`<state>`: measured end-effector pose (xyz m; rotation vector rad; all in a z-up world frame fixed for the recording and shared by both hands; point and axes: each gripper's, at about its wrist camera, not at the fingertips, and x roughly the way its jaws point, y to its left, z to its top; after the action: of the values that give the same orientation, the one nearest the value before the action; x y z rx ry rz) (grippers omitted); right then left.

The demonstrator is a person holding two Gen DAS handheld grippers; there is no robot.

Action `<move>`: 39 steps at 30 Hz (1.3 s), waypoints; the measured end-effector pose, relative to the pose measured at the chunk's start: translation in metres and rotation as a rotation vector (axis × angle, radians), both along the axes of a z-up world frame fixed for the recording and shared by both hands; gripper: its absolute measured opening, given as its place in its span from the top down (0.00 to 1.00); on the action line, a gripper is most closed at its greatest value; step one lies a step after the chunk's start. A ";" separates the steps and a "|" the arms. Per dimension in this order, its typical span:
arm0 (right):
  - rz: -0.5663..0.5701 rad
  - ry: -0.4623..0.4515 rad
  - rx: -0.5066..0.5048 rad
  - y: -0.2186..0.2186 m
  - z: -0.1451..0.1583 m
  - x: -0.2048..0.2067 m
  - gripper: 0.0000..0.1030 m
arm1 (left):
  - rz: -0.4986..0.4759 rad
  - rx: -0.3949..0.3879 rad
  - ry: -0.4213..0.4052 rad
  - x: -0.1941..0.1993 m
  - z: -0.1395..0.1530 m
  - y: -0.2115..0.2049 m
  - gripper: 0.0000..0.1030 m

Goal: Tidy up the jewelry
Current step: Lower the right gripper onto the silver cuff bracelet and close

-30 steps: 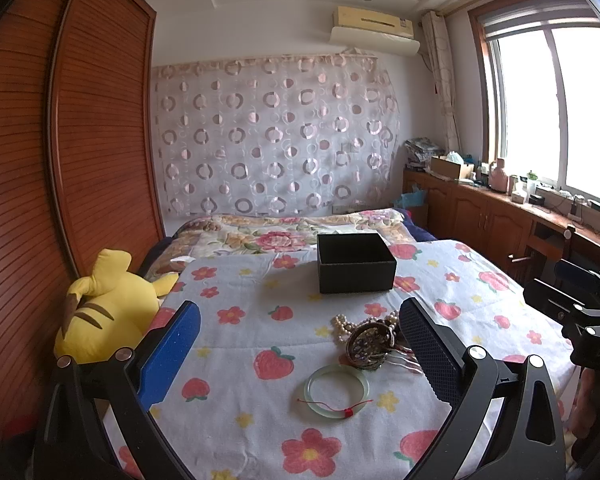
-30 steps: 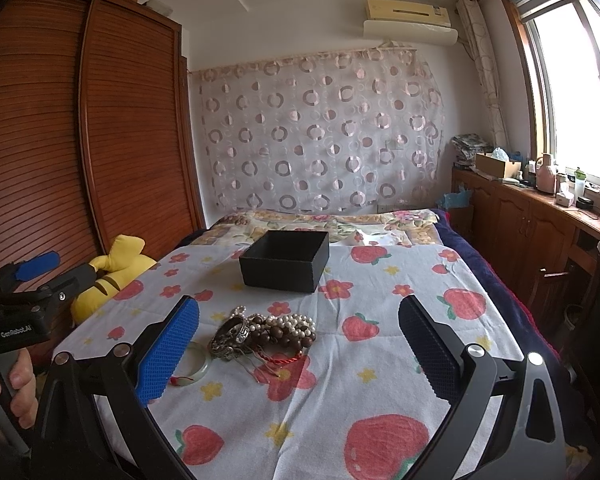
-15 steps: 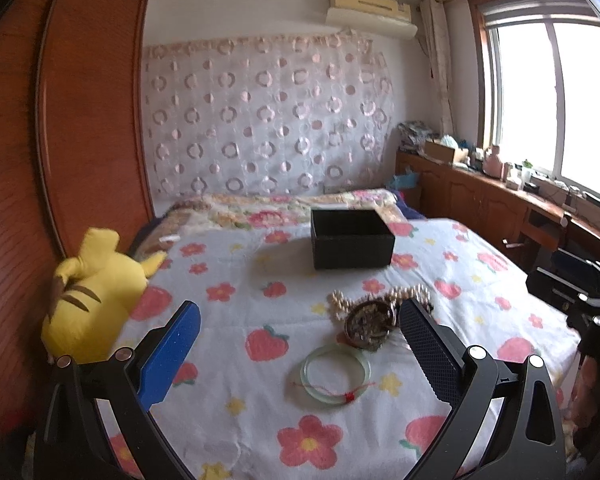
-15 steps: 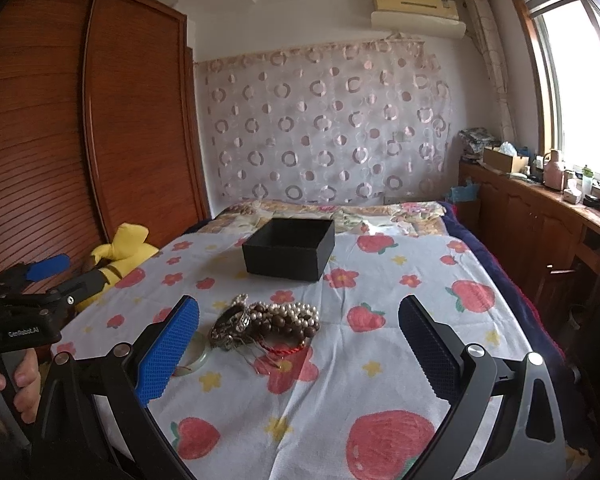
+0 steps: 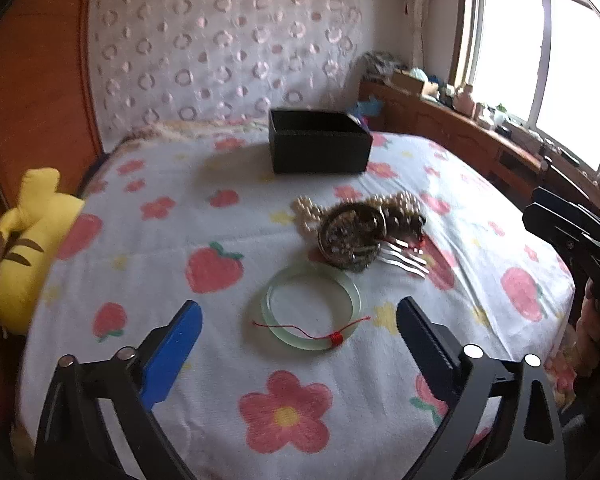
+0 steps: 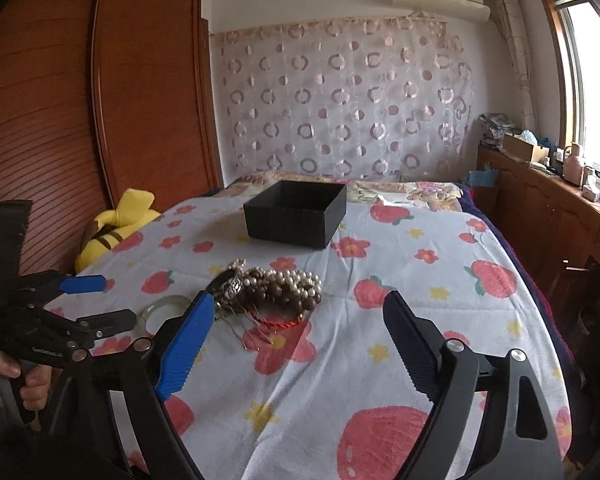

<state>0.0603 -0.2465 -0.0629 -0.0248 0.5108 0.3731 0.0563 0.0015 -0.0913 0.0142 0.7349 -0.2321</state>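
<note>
Jade-green bangle (image 5: pixel 311 312): L view, flat on floral bedsheet (image 5: pixel 204 216), just ahead of left gripper (image 5: pixel 298 322), red thread tied on near side.
L tongs: apart but closing in, nothing pinched yet; bangle lies beyond the tips, untouched.
Pile (image 5: pixel 360 228): pearls, dark beads, round ornate piece, silver hairpins, heaped just behind bangle.
Black box (image 5: pixel 318 146): further back, open top, looks empty from here, can't see the floor of it fully.
R view, right gripper (image 6: pixel 300 328): tongs apart, closing too, nothing btwn them; bead pile (image 6: pixel 276 288) just past blue finger.
Box again (image 6: pixel 296 214): nothing visible inside.
Plush (image 6: pixel 116 220): yellow, bed edge, irrelevant.
Progress: prob. at the very start, no piece boxed, everything left to move.
</note>
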 end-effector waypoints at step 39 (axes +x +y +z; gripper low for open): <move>0.465 0.192 -0.405 0.135 -0.033 0.081 0.27 | 0.046 0.006 0.088 0.013 -0.014 0.053 0.36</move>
<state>0.1408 -0.1111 -0.0958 -0.5104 0.7666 0.7248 0.0695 0.0548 -0.1052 -0.0076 0.8230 -0.1872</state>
